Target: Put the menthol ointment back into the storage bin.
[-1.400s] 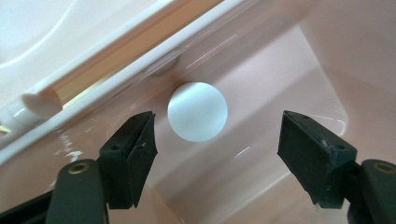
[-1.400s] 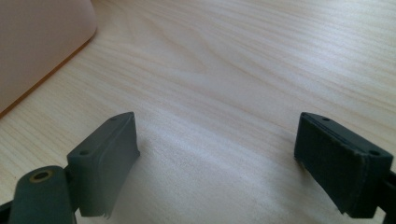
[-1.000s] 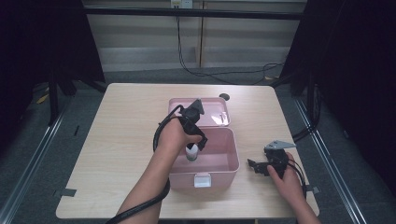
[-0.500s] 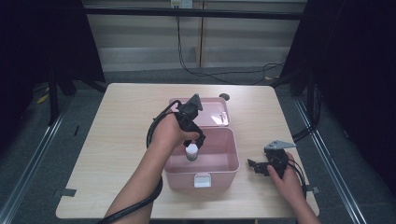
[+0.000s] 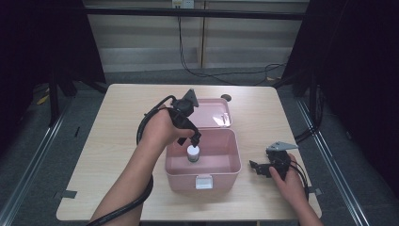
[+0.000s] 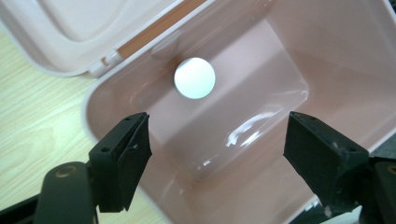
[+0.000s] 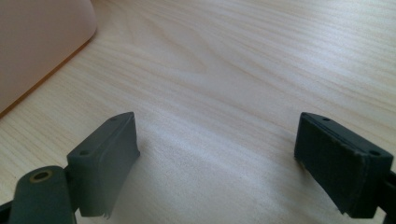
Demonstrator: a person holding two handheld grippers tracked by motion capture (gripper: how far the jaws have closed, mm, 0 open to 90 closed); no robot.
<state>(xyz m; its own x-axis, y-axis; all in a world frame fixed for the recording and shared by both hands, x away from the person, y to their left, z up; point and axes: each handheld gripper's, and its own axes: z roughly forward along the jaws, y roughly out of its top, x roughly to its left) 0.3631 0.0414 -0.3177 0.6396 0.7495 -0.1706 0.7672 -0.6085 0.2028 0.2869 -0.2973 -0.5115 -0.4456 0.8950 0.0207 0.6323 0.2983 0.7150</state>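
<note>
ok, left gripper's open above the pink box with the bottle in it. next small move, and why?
Probably lift the left gripper clear of the pink box. Its jaws stand wide apart with nothing between them, and the white-capped bottle stands upright alone on the box floor near the hinge-side wall, so the drop looks done. The lid lies open behind; the right gripper rests open on the table.

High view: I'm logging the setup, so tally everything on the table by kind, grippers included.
Pink box with open lid: 1
White-capped bottle inside the box: 1
Grippers: 2, left gripper and right gripper
Total: 4
</note>
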